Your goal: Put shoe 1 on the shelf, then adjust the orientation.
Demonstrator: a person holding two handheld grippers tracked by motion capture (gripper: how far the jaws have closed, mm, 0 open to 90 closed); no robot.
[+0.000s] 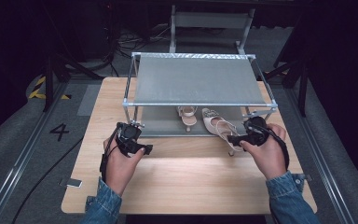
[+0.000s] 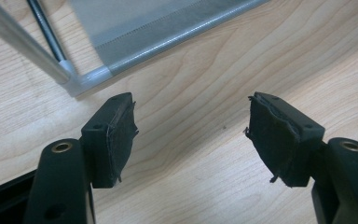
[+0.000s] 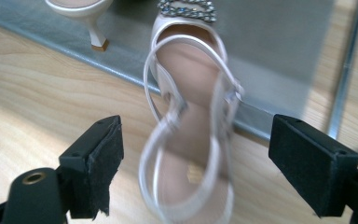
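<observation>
- Right gripper [image 1: 235, 138]: held in the person's right hand [image 1: 269, 151] at the front right corner of the shoe rack [image 1: 200, 105]. Its jaws stand wide apart, pads pressing on nothing.
- Slingback shoe [image 3: 191, 126]: in the right gripper view it lies directly ahead of the right gripper, between the lines of the two pads but clear of both. The toe, bearing a jewelled buckle [image 3: 185, 9], rests on the rack's lower shelf [image 3: 270, 56]; the heel end and straps hang out over the shelf's front edge onto the wooden table [image 3: 37, 84], nearest the tool. The near part of the shoe is blurred.
- Second shoe [image 3: 81, 11]: beyond the right gripper's left pad, farther back on the same lower shelf, heel pointing toward the tool. In the high view the pair [image 1: 205, 121] sits side by side under the upper shelf [image 1: 198, 79].
- Left gripper [image 1: 137, 148]: held in the person's left hand [image 1: 121, 163] at the front left corner of the rack. Jaws spread open, nothing between the pads [image 2: 114, 140].
- Ahead of the left gripper: bare table [image 2: 205, 140] between the pads; beyond its left pad, the rack's corner joint [image 2: 81, 84] and grey lower shelf edge.
- Left gripper stands well apart from both shoes.
</observation>
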